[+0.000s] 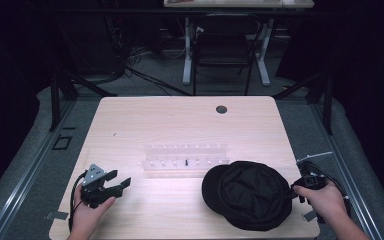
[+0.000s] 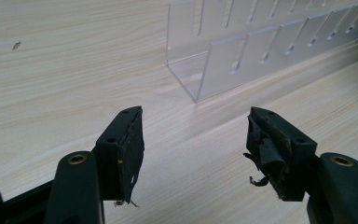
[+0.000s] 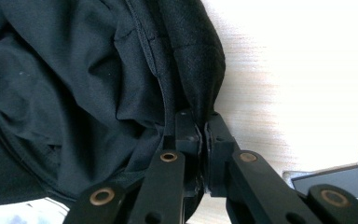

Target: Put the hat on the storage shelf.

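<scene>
Right gripper (image 3: 202,128), seen in its own view: both black jaws pressed nearly together, pinching the rim of a black cloth cap (image 3: 88,88). The rim fabric goes down between the two pads, so it's clamped on cloth, w/ almost no gap. In the high view the same gripper (image 1: 296,192) sits at the cap's right edge, near the table's front right corner, w/ the person's right hand (image 1: 325,200) wrapped round it.

Cap (image 1: 250,192) lies on the table's front right part, dark and crumpled, brim toward the left. Seams and folds of the lining face the right gripper view, so the cap looks to be lying open side up.

Left gripper (image 2: 196,140), own view: jaws spread wide, nothing between them, just bare wood below. Pad rubber is frayed at the edges. In the high view it (image 1: 122,181) hovers or rests over the front left of the table, held by the left hand (image 1: 91,207), pointing right, well apart from the cap.

Between the two, toward mid-table: a clear plastic rack (image 1: 186,159) w/ a row of slots, standing just behind the cap's left side. One small dark item sits in a slot; too small to tell what it is. The rack's near end (image 2: 223,60) is ahead of the left jaws.

Table (image 1: 145,120): light wood, w/ a round cable hole (image 1: 221,109) near the back edge.
</scene>
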